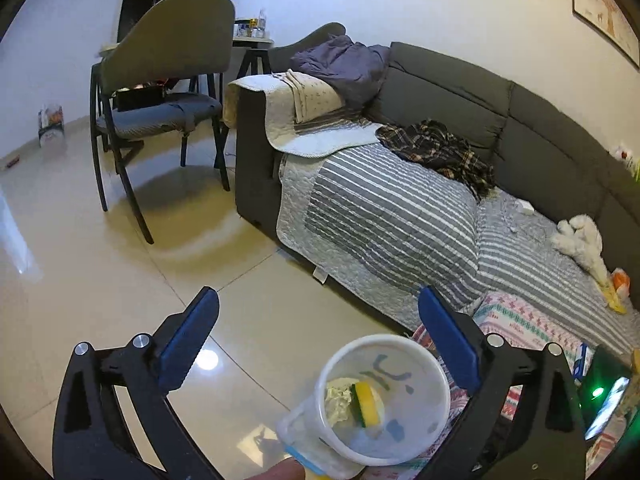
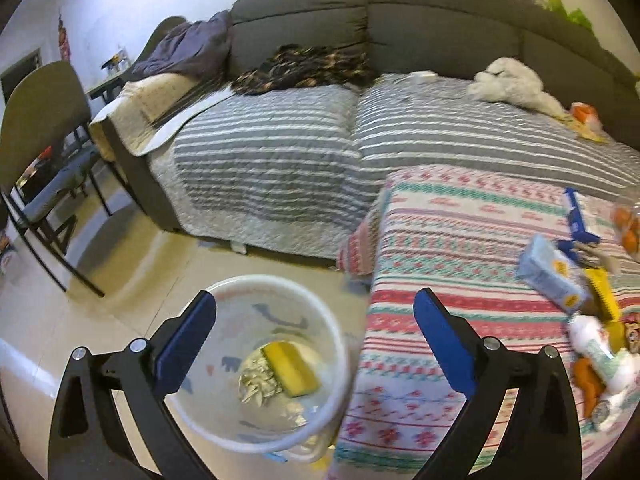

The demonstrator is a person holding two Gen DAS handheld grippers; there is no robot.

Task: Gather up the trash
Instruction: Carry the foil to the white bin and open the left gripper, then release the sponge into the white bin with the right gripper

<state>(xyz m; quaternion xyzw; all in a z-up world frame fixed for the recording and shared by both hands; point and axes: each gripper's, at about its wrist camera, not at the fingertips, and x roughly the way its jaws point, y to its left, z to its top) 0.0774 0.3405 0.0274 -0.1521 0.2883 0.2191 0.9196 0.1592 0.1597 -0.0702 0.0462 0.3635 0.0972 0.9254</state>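
Bin (image 2: 264,364) below right hand-held gripper (image 2: 316,312), jaws apart

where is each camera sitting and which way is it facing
Left wrist: on the left gripper, facing along its open fingers at the chair and grey sofa; a fingertip shows at the bottom edge.
Right wrist: on the right gripper, facing down over the patterned cloth toward the sofa; only its open fingers show.
Shared: the white bucket with a yellow sponge, the sofa and the chair.
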